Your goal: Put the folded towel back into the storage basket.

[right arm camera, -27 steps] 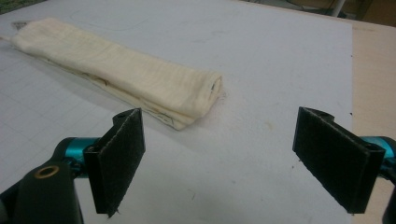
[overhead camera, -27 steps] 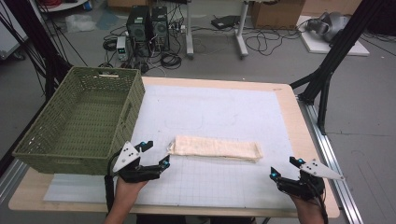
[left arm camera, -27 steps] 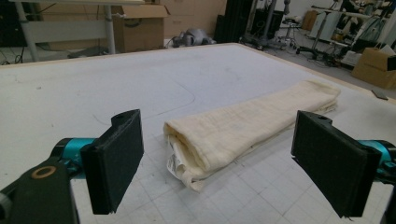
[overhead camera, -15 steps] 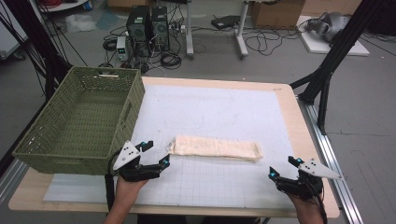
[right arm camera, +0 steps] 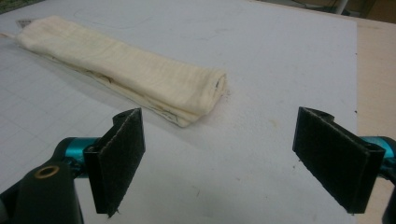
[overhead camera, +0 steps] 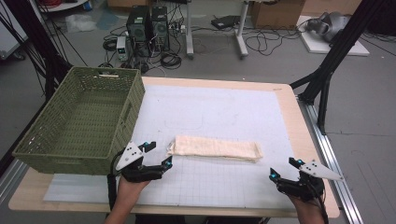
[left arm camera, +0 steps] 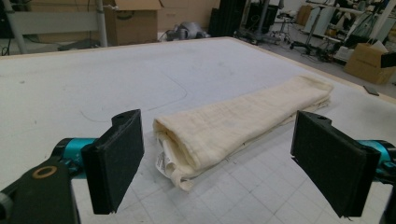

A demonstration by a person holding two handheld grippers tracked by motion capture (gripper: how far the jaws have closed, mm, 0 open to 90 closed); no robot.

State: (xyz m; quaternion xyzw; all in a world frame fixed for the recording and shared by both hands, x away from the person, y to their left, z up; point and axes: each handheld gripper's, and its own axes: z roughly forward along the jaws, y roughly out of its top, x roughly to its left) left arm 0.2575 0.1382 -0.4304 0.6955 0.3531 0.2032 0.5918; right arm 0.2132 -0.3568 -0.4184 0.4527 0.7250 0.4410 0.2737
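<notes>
One folded cloth (overhead camera: 215,149), one green basket (overhead camera: 70,154), two tongs (overhead camera: 158,155) (overhead camera: 283,169), one table (overhead camera: 285,95).

Cream folded cloth (overhead camera: 215,148), long narrow bundle, lying flat across the near middle of the tabletop (overhead camera: 224,107), white tag at its left end

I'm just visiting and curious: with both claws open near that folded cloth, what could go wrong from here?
The folded cloth is layered, so the open left claw at its end might pinch only the top layers and unfold it. The right claw sits short of the other end, so a one-sided lift could let it sag. Its loose tag might snag.
</notes>
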